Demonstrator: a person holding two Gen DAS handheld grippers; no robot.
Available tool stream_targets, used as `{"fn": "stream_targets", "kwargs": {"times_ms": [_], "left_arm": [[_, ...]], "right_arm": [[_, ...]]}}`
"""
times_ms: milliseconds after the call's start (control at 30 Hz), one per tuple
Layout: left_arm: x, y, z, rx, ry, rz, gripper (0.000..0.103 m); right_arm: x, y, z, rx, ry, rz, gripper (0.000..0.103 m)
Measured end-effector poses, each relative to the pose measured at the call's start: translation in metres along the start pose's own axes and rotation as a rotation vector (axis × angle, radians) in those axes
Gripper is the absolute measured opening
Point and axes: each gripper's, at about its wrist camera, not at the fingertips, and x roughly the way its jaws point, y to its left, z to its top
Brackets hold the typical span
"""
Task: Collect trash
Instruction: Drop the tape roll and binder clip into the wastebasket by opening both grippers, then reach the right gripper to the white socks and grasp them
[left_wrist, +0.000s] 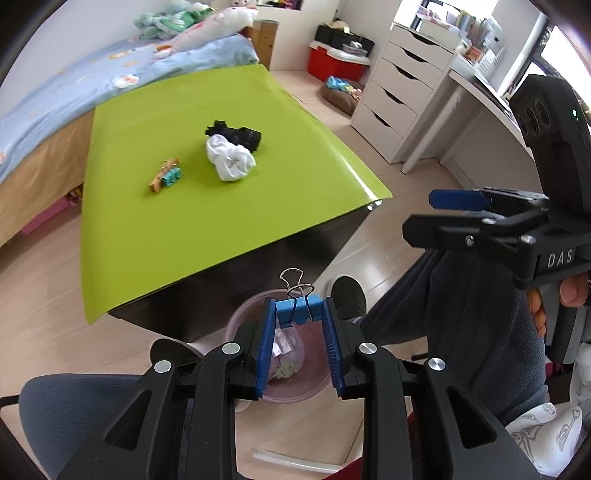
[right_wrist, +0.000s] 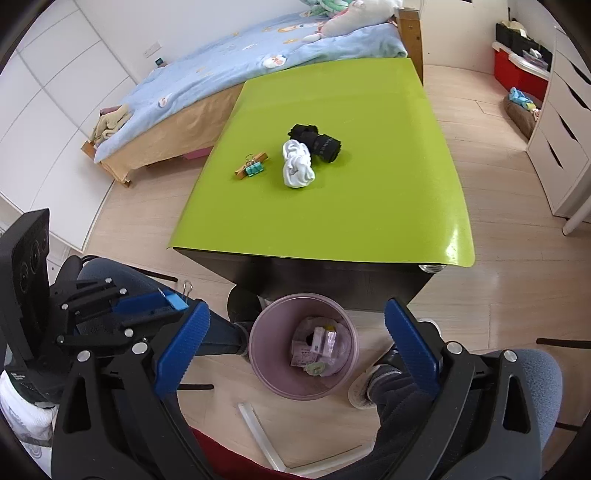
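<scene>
My left gripper is shut on a blue binder clip and holds it above the pink trash bin on the floor; the clip also shows in the right wrist view. The bin holds several bits of paper and packaging. My right gripper is open and empty, above the bin. On the green table lie a white sock ball, a black sock ball, and a wooden clothespin with a teal binder clip.
The person's legs and slippered feet flank the bin. A clear strip lies on the floor in front of it. A bed stands left of the table, white drawers to the right.
</scene>
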Motion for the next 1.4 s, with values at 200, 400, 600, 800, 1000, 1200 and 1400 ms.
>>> {"fn": "stream_targets", "kwargs": {"times_ms": [200, 400, 600, 800, 1000, 1200, 1400], "left_arm": [[0.007, -0.003, -0.001, -0.017, 0.005, 0.001, 0.09], [0.001, 0.01, 0.001, -0.061, -0.034, 0.062, 0.095], [-0.006, 0.023, 0.004, -0.102, -0.063, 0.074, 0.095], [-0.013, 0.032, 0.007, -0.123, -0.081, 0.085, 0.095], [-0.019, 0.044, 0.014, -0.142, -0.107, 0.097, 0.095], [-0.024, 0.057, 0.026, -0.152, -0.13, 0.104, 0.095], [-0.027, 0.067, 0.031, -0.169, -0.14, 0.106, 0.095]], "right_arm": [[0.0, -0.006, -0.003, 0.011, -0.001, 0.007, 0.097], [0.003, -0.005, -0.003, 0.009, -0.001, 0.018, 0.097], [0.007, 0.001, -0.003, -0.003, 0.003, 0.024, 0.098], [0.01, 0.006, 0.002, -0.01, 0.009, 0.032, 0.098], [0.017, 0.011, 0.028, -0.026, 0.013, 0.044, 0.098], [0.039, 0.02, 0.073, -0.046, 0.039, 0.043, 0.098], [0.078, 0.027, 0.117, -0.068, 0.1, 0.015, 0.098]]}}
